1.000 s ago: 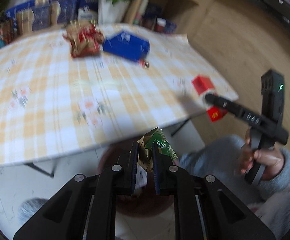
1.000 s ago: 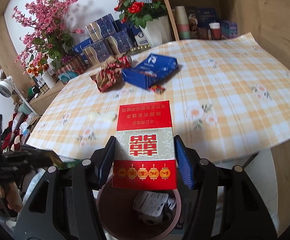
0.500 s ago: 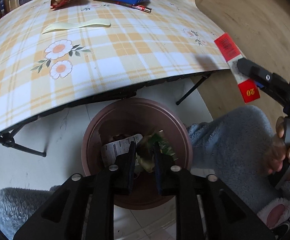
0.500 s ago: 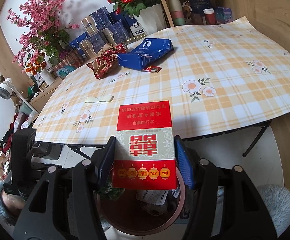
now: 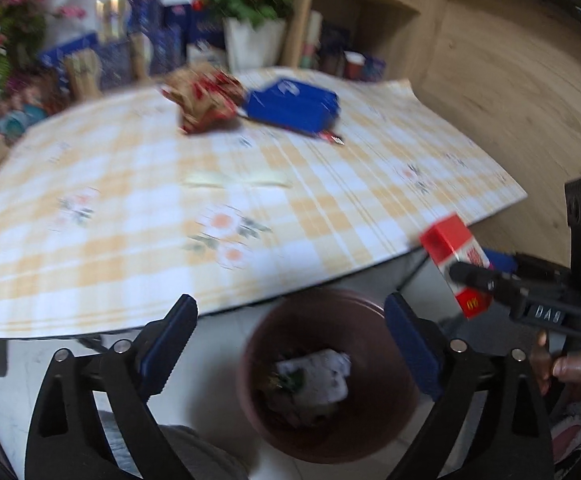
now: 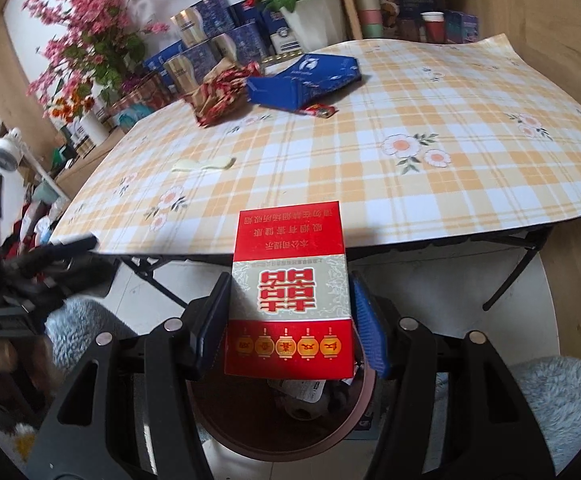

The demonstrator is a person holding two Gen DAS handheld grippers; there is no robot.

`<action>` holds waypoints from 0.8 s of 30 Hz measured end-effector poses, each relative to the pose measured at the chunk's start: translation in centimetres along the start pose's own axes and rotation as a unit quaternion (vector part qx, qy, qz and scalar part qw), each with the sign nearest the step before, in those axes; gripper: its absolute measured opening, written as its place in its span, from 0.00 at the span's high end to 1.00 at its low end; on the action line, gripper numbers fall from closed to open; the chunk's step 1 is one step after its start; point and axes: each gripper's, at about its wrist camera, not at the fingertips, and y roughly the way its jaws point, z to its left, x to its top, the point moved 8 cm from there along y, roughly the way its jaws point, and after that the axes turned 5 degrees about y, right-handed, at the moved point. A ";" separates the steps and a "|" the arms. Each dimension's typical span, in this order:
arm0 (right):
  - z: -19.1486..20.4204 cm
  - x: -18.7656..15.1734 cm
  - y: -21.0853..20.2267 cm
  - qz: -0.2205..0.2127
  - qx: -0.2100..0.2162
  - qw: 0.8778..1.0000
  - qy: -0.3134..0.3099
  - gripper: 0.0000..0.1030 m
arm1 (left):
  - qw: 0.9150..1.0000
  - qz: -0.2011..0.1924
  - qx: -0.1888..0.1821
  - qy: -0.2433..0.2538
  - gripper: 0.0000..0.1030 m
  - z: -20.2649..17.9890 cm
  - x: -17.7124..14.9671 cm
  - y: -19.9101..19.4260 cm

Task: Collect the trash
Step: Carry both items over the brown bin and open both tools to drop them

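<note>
My left gripper [image 5: 288, 304] hangs over the brown round bin [image 5: 370, 420], its jaws opening wide with nothing between them. A green wrapper [image 5: 286, 380] and white paper [image 5: 318, 376] lie inside the bin. My right gripper [image 6: 289, 280] is shut on a red and white carton [image 6: 288, 292], held flat just above the bin [image 6: 250, 432]. That carton [image 5: 454, 256] also shows at the right of the left wrist view. On the table lie a crumpled red-gold wrapper [image 6: 226, 92], a blue pouch [image 6: 302, 80], a small red candy wrapper [image 6: 320, 110] and a pale strip [image 6: 204, 165].
The table [image 6: 450, 184] has a yellow checked cloth, and its edge overhangs the bin. Black folding legs [image 6: 510, 280] stand on the white floor. Flower pots [image 6: 314, 20] and blue boxes [image 6: 210, 52] crowd the far side. Grey fleecy fabric [image 6: 550, 392] flanks the bin.
The left gripper went down into the bin, opened and let go of the green wrapper, then came back up. The right gripper sank a little towards the bin with the carton.
</note>
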 end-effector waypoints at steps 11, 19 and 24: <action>3.0 -2.8 2.5 0.048 0.006 0.996 -0.070 0.43 | 0.992 -0.087 0.083 -0.026 0.06 2.8 -1.1 -4.5; 2.5 -4.0 3.8 0.079 -0.002 0.994 -0.069 0.43 | 0.992 -0.072 0.088 -0.046 0.06 3.5 -1.5 -3.8; 2.7 -4.3 3.9 0.084 -0.007 0.994 -0.074 0.42 | 0.993 -0.069 0.085 -0.042 0.06 3.2 -1.8 -3.5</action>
